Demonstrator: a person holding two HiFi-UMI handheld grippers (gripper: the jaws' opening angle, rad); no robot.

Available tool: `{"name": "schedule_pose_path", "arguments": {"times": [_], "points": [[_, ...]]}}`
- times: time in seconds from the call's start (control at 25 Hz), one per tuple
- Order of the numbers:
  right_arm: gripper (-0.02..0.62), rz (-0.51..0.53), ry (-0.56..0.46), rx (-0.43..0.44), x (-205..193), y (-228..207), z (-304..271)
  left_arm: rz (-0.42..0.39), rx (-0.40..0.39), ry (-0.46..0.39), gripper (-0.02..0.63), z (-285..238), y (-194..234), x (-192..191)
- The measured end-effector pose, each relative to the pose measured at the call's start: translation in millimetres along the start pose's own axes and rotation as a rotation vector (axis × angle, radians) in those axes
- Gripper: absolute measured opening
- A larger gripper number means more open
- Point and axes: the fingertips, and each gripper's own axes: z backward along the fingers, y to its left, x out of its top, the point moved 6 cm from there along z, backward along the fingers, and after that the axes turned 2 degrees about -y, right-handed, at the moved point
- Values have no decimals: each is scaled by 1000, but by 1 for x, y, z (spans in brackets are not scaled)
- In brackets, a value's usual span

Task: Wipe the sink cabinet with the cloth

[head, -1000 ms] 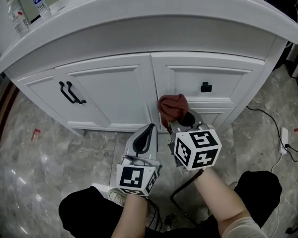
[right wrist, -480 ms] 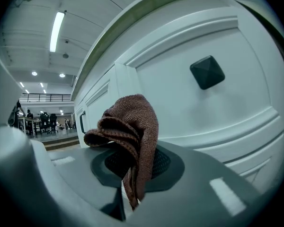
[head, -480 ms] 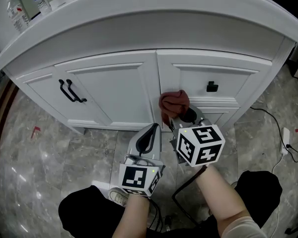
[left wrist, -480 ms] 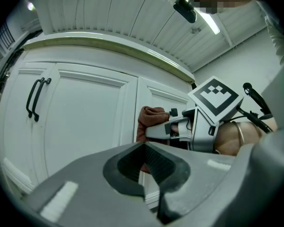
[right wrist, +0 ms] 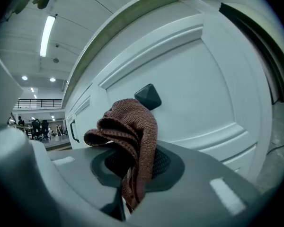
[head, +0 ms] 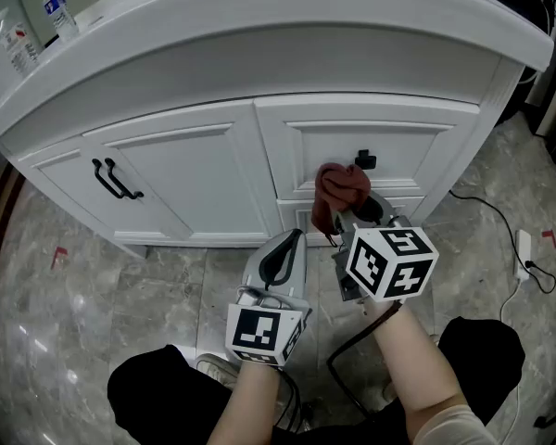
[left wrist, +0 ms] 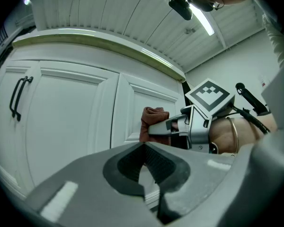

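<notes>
A: Where does the job stand?
B: The white sink cabinet (head: 195,170) fills the far side of the scene. I judge the wiping to be under way on its right half, on the drawer front (head: 403,146), not on the door to the left

A: And the two grippers?
B: The right gripper (head: 357,219) is clenched on the cloth (head: 341,188), with the fabric bunched above the jaws and a tail hanging down between them. The left gripper (head: 285,248) sits just beside it on the left. Its jaws are closed tip to tip with nothing between them, and it points at the cabinet but stays apart from it

A: So where exactly is the cloth?
B: Up at the drawer front, just below and left of the small black knob (head: 364,160). It seems pressed to the panel, though I cannot be sure of contact

A: What does the next move call for?
B: My guess is a firm sideways stroke across the panel, steering round the knob so the fabric does not snag, then on to the rest of the front
</notes>
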Motion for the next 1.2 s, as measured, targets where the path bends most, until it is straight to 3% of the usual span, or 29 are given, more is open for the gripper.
{"name": "schedule_pose_path", "arguments": {"times": [1.2], "points": [[80,21,-62,-250,34,-97,71,-3,-121,4,0,-41,-62,1]]}}
